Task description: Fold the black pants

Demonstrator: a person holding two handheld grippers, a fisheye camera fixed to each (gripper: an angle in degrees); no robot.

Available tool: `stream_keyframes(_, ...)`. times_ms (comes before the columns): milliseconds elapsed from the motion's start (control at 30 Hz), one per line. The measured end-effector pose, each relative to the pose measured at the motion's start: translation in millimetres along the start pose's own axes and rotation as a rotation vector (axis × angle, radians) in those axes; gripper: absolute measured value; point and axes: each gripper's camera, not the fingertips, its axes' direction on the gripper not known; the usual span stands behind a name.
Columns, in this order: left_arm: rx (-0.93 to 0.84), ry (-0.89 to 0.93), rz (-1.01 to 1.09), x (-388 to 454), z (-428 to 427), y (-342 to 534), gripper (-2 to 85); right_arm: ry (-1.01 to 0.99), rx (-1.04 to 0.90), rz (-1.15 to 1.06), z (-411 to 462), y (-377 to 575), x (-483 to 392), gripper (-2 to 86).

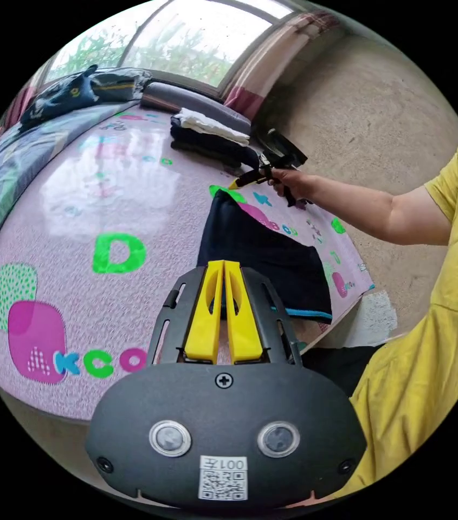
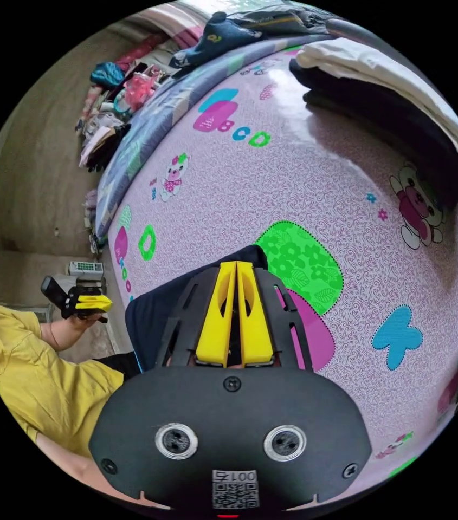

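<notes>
On the glossy pink patterned play mat (image 1: 77, 179), the folded black pants (image 1: 261, 254) lay smooth near its edge, a teal stripe at the hem. Both the left gripper (image 1: 224, 265) and right gripper (image 2: 236, 266) showed yellow plastic jaws closed, empty. Beyond them sat a stack of folded dark and white clothes (image 1: 210, 135).

The left gripper (image 1: 223, 268) points toward twelve o'clock over the pink mat (image 1: 77, 216), its yellow jaws closed together with nothing between them. Just beyond, toward one o'clock, lie the folded black pants (image 1: 261, 254). Farther at one o'clock, a hand (image 1: 294, 184) holds the right gripper (image 1: 237, 184) near a stack of folded clothes (image 1: 210, 135).
</notes>
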Motion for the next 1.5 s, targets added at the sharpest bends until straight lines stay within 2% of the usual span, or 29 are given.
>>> stream_keyframes(133, -0.090, -0.073, 0.092, 32, 48, -11, -1.3, 0.025, -0.092, -0.097, 3, 8, -9, 0.6)
stream_keyframes(267, -0.188, -0.122, 0.009, 31, 85, 11, -1.4, 0.108, -0.223, -0.202, 22, 17, -1, 0.4)
stream_keyframes(500, -0.037, 0.026, -0.190, 1, 91, 40, -1.6, -0.119, -0.157, -0.109, -11, 31, 48, 0.4)
stream_keyframes(567, -0.010, -0.001, -0.300, 2, 80, 38, -1.5, -0.148, -0.132, -0.117, -30, 39, 54, 0.5)
stream_keyframes(667, 0.062, -0.011, -0.286, 30, 60, 32, -1.5, -0.306, -0.105, -0.203, -66, 62, 59, 0.6)
stream_keyframes(867, 0.014, 0.055, -0.286, 71, 99, 37, -1.6, -0.609, -0.287, -0.256, -60, 119, 63, 0.5)
stream_keyframes(933, -0.007, -0.006, -0.320, 72, 115, 50, -1.5, -0.588, -0.334, -0.255, -51, 133, 70, 0.5)
stream_keyframes(967, -0.007, -0.011, -0.388, 66, 122, 59, -1.5, -0.515, -0.353, -0.238, -48, 141, 78, 0.5)
stream_keyframes(1033, 0.058, 0.050, -0.492, 56, 123, 72, -1.5, -0.429, -0.354, -0.229, -48, 150, 90, 0.5)
stream_keyframes(1133, 0.095, 0.056, -0.565, 56, 117, 75, -1.5, -0.452, -0.285, -0.223, -69, 156, 97, 0.5)
stream_keyframes(1300, 0.140, 0.153, -0.501, 91, 119, 64, -1.6, -0.707, -0.295, -0.258, -89, 176, 96, 0.7)
stream_keyframes(1367, 0.068, 0.204, -0.485, 106, 143, 65, -1.6, -0.660, -0.352, -0.247, -79, 185, 95, 0.8)
stream_keyframes(1433, -0.015, 0.162, -0.494, 112, 161, 69, -1.6, -0.602, -0.389, -0.249, -74, 191, 92, 0.8)
stream_keyframes(1500, -0.010, 0.159, -0.525, 114, 163, 74, -1.6, -0.608, -0.356, -0.277, -89, 194, 91, 0.9)
